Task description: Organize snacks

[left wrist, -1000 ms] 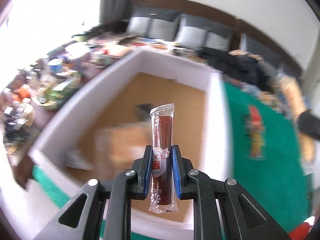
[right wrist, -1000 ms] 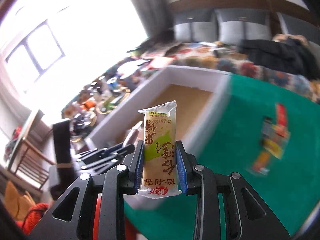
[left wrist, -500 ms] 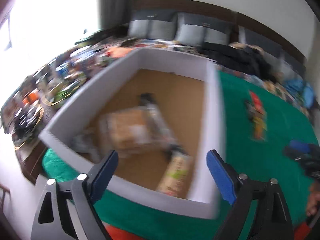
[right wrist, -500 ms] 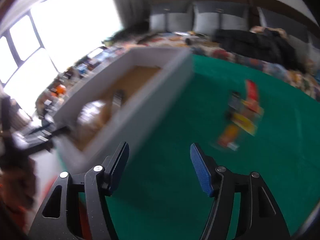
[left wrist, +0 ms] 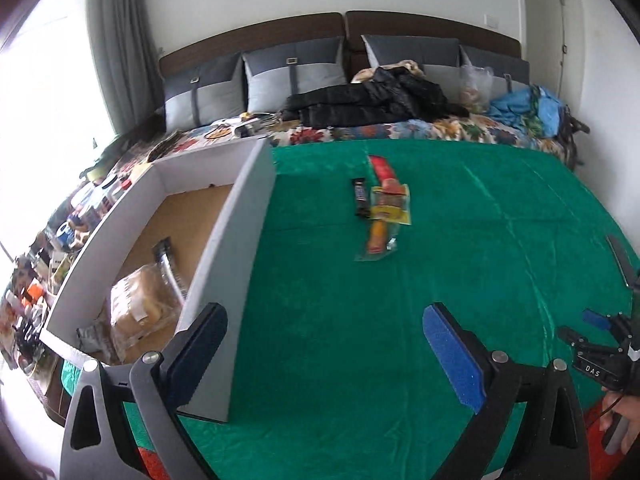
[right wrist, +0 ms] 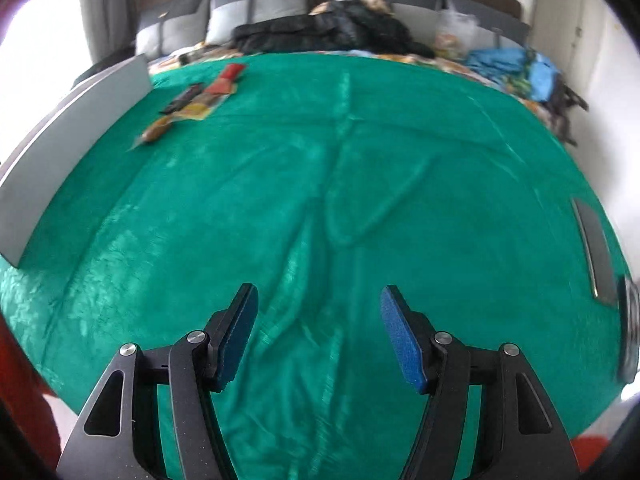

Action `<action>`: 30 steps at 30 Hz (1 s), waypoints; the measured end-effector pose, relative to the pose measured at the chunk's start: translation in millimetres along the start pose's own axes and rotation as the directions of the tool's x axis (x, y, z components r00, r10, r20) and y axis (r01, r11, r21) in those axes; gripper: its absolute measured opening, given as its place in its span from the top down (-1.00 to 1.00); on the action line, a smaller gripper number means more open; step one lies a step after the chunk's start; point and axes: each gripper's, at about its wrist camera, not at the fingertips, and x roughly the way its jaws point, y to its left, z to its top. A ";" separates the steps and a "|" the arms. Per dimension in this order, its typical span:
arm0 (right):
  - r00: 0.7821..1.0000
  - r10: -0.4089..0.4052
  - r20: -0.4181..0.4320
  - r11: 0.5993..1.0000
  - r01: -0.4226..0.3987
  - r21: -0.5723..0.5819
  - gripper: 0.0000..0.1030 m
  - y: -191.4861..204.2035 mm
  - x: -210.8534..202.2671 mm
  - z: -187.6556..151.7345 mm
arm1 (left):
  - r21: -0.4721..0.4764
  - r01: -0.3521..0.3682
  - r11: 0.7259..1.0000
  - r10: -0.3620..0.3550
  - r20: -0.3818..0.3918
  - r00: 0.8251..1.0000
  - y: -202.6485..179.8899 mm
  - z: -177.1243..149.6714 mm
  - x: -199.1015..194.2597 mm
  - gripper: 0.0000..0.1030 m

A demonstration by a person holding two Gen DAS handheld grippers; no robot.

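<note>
Green velvet blanket (left wrist: 460,240) covers the bed and serves as landmark for everything below.

Left wrist view:
- Left tongs (left wrist: 326,344) spread wide, nothing between the blue pads, hovering over the blanket's near part.
- White box (left wrist: 224,280) with a brown cardboard floor sits on the blanket's left edge; its right wall is just beside the left finger.
- Inside the box: bagged bread (left wrist: 140,304), a dark stick-shaped pack (left wrist: 170,268) lying against it, and a crumpled clear wrapper at the near corner. Other contents are hidden by the wall.
- Snack pile (left wrist: 382,208) lies on the blanket toward the far side, right of the box and apart from it: black bar (left wrist: 361,197), red pack (left wrist: 383,170), yellow pack (left wrist: 390,206), orange stick (left wrist: 376,236), overlapping one another.
- Right tongs (left wrist: 596,336) visible at the blanket's right edge, held by a hand (left wrist: 622,428); jaw state unreadable from here.
- Black jacket (left wrist: 368,104) and grey pillows (left wrist: 292,76) beyond the blanket's far edge.

Right wrist view:
- Right tongs (right wrist: 318,336) spread wide, empty, over bare wrinkled blanket (right wrist: 360,200).
- Snack pile (right wrist: 196,98) at the blanket's far left, near the box wall (right wrist: 76,136). Blurred, so individual packs are hard to separate.
</note>
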 end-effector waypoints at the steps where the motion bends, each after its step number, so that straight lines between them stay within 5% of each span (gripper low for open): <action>1: 1.000 -0.001 0.004 1.000 0.001 0.010 -0.30 -2.4 -0.5 -1.3 | 0.003 -0.001 1.000 0.001 0.000 1.000 -1.8 -0.1 -0.5 -0.90; 11: 0.998 0.024 0.050 0.999 -0.022 -0.034 -0.36 9.8 -7.5 -8.1 | 0.024 -0.009 1.000 0.009 -0.017 1.000 -17.0 -8.2 0.8 -0.90; 23: 0.997 0.077 0.027 0.997 -0.076 -0.031 -0.36 12.0 2.7 -15.3 | -0.022 0.111 0.994 -0.113 -0.257 0.960 -34.4 -57.2 69.7 -0.91; 30: 0.993 0.114 0.012 0.993 -0.114 0.007 -0.36 5.4 11.3 -14.6 | -0.004 0.201 0.980 -0.195 -0.259 0.946 -36.6 -10.0 117.7 -0.91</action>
